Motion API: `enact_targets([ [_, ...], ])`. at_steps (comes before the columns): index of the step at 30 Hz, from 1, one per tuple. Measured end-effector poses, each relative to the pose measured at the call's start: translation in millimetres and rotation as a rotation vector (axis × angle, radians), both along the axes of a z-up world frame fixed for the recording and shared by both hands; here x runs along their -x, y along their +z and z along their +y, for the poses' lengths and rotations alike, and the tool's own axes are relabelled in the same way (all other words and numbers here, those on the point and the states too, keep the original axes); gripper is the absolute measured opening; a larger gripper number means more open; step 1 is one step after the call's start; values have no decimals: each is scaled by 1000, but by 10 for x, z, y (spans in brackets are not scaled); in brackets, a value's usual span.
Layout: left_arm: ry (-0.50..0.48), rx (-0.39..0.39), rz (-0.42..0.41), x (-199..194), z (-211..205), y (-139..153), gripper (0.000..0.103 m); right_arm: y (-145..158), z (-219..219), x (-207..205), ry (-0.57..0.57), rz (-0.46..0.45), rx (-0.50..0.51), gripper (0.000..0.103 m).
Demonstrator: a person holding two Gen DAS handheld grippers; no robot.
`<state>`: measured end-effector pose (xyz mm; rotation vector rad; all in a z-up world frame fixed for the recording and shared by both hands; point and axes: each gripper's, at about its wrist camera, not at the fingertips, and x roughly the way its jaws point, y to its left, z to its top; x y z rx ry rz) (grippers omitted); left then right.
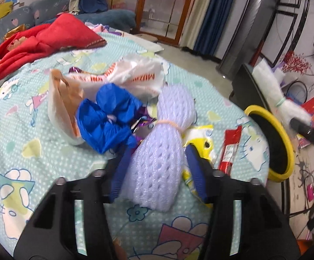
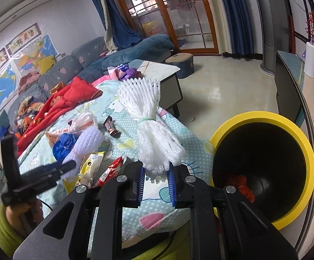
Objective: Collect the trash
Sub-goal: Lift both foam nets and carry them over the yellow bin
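Note:
My left gripper (image 1: pixel 157 164) has its blue pads on either side of a lilac foam net bundle (image 1: pixel 163 143) lying on the bed, gripping its lower half. My right gripper (image 2: pixel 157 179) is shut on a white foam net bundle (image 2: pixel 150 130) tied with a green band and holds it up above the bed, left of the yellow-rimmed black bin (image 2: pixel 263 169). Red trash (image 2: pixel 241 184) lies inside the bin. More trash lies on the bed: a blue plastic bag (image 1: pixel 109 119), a white printed bag (image 1: pixel 133 78), a yellow wrapper (image 1: pixel 202 138) and a red wrapper (image 1: pixel 230 149).
The bed has a pale blue cartoon sheet (image 1: pixel 26 112) with a red cloth (image 1: pixel 37 43) at its far left. A dark snack wrapper (image 2: pixel 111 127) lies further up the bed. A low table (image 2: pixel 167 80), sofa (image 2: pixel 74 69) and tiled floor (image 2: pixel 228 95) lie beyond.

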<state>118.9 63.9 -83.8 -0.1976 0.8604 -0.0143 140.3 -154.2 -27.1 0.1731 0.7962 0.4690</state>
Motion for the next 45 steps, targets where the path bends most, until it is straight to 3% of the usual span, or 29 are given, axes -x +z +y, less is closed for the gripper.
enact_targets([
  [2,-2,7,-1,17,5,-10,22,0,-31,-14,-10,6,-13,18],
  [4,-3,16,-27,57,-5,70,20,-5,-74,-35,-15,12,-26,18],
  [10,-24,27,-141,130,-104,465,20,32,-180,-43,-37,-5,-49,18],
  [16,-80,49,-181,26,-362,636,20,58,-361,-59,-91,-19,-69,18],
  [33,-289,65,-188,-307,-1385,682,20,-4,-1079,-181,-307,-38,-75,18],
  [45,-411,51,-100,-522,-2032,355,21,-467,-1579,-300,-428,132,-82,19],
])
